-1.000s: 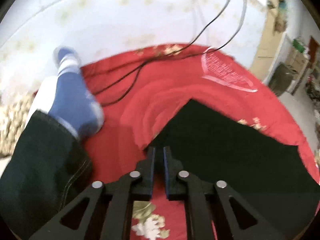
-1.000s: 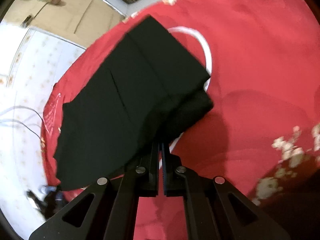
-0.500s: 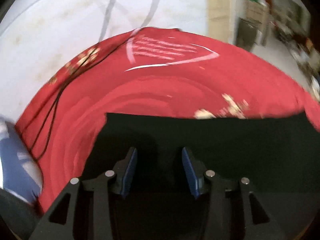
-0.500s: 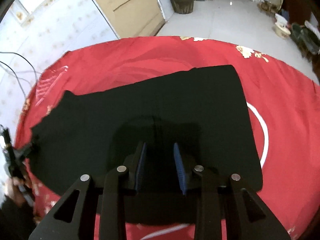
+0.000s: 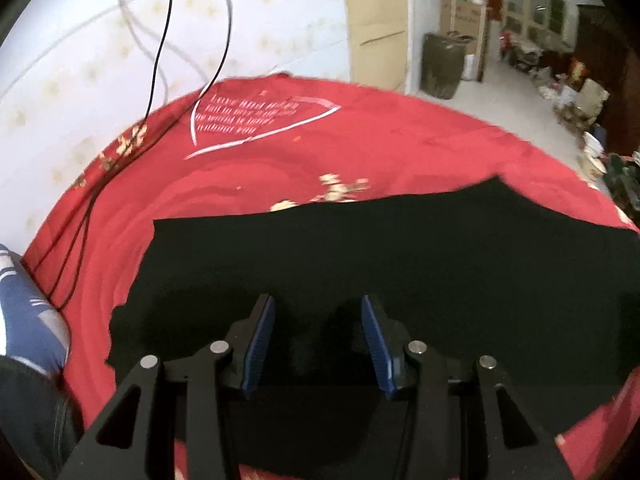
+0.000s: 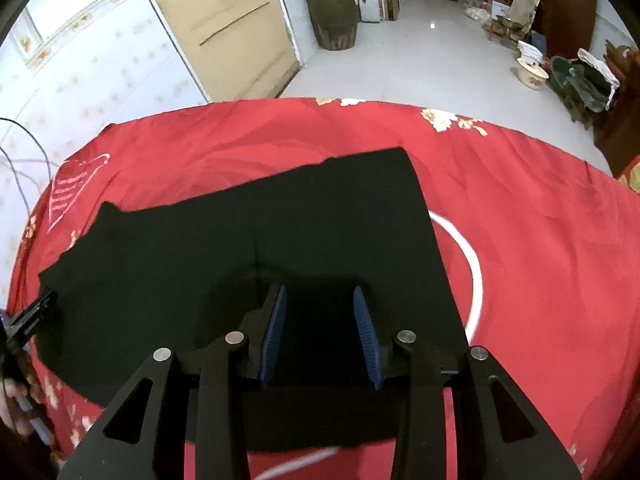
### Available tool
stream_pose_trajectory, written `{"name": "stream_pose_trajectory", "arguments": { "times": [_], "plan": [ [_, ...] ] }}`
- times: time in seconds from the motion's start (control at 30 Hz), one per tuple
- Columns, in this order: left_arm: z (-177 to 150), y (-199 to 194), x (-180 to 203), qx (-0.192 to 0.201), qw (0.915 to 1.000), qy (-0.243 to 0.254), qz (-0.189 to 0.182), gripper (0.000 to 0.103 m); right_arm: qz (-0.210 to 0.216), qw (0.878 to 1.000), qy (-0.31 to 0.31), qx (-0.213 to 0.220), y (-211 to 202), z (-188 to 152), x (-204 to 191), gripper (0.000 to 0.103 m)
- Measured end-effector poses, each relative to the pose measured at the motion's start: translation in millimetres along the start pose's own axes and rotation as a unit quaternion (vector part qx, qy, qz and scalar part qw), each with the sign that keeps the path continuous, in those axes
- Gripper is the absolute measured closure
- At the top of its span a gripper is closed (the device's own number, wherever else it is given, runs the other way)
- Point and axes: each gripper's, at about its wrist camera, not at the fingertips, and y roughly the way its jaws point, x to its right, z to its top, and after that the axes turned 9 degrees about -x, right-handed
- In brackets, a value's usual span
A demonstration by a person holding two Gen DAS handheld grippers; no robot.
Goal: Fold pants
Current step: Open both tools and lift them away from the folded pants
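Note:
Black pants (image 5: 400, 248) lie flat, folded lengthwise, on a red printed cloth (image 5: 280, 168). My left gripper (image 5: 318, 308) hovers over the pants near their left end, jaws apart, with nothing pressed between the blue pads (image 5: 256, 344). In the right wrist view the pants (image 6: 280, 220) stretch from the left edge to a straight right end. My right gripper (image 6: 318, 296) stands above that right part with its jaws opening. Only flat fabric lies beneath the gap. The red cloth (image 6: 520, 220) shows a white ring beside the pants.
Black cables (image 5: 160, 60) hang down the wall and trail over the cloth's left edge. A person's blue shoe (image 5: 24, 320) is at the left. A hand (image 6: 12, 396) grips a black tool at the pants' left end. Beyond stand a brown jar (image 6: 332, 16) and floor clutter.
Both grippers went from shut to open. The right one let go of the lifted pants end, which now lies flat. The left one moved from the pants' corner to over the fabric; both wrists rolled.

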Motion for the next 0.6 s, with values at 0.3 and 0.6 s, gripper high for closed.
{"name": "stream_pose_trajectory", "arguments": {
  "times": [0.3,0.6],
  "plan": [
    [-58.5,-14.6,38.2,-0.037,0.9976,0.024,-0.053,0.055,0.047,0.997,-0.026,-0.055,-10.6,-55.0,-16.7,0.067],
    [-90.1,-48.2,56.1,-0.039,0.9960,0.037,-0.072,0.055,0.043,0.996,-0.041,-0.067,-32.7,-76.5,-13.8,0.067]
  ]
}}
